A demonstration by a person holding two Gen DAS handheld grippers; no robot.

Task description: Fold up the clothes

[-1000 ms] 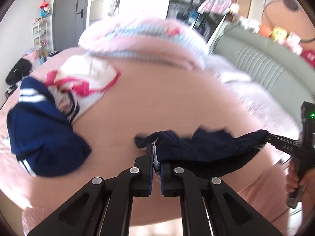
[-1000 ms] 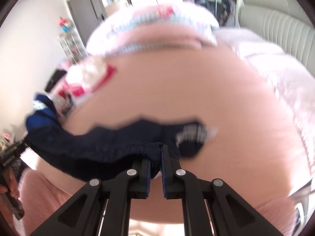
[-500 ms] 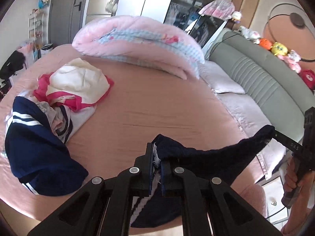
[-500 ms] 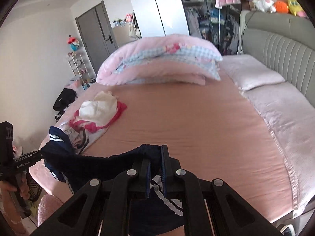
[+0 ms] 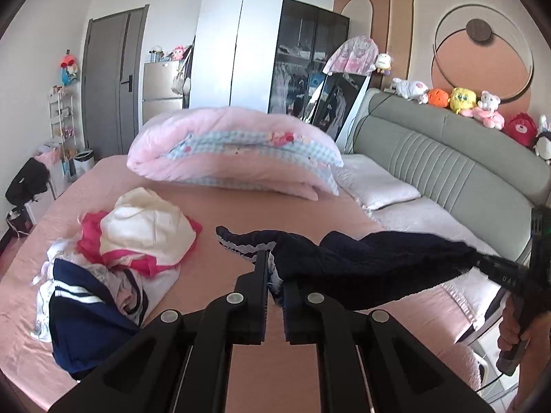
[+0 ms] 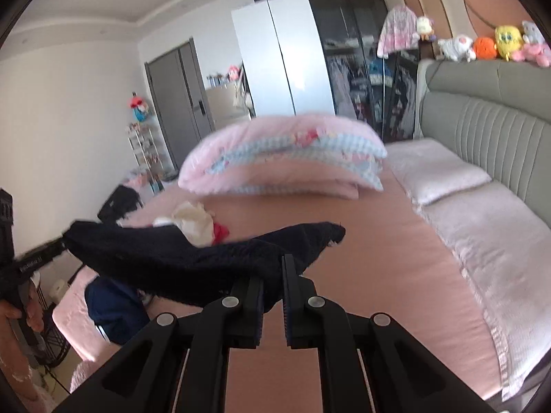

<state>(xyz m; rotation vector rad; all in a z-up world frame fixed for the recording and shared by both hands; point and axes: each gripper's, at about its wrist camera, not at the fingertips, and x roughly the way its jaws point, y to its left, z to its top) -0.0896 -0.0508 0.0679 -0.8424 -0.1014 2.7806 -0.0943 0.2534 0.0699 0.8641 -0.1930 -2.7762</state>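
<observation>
The left gripper (image 5: 274,270) is pinching one end of the navy garment (image 5: 372,265) and the right gripper (image 6: 272,272) is clamping the other, so the cloth is hanging stretched between them above the pink bed (image 5: 241,213), clear of the sheet. The risk here looks like sag: the middle is drooping at 6 o'clock, and if the two ends are brought down unevenly the fabric will probably bunch into a crooked crease. A shallow bite could also let an end slip free. The garment is showing dark, knit-textured and limp, with a white-striped cuff (image 5: 234,242) flopping out toward 10 o'clock of the left gripper. The clothes pile (image 5: 131,251) is sitting at 9 o'clock on the bed, near enough to snag a careless lay-down.
</observation>
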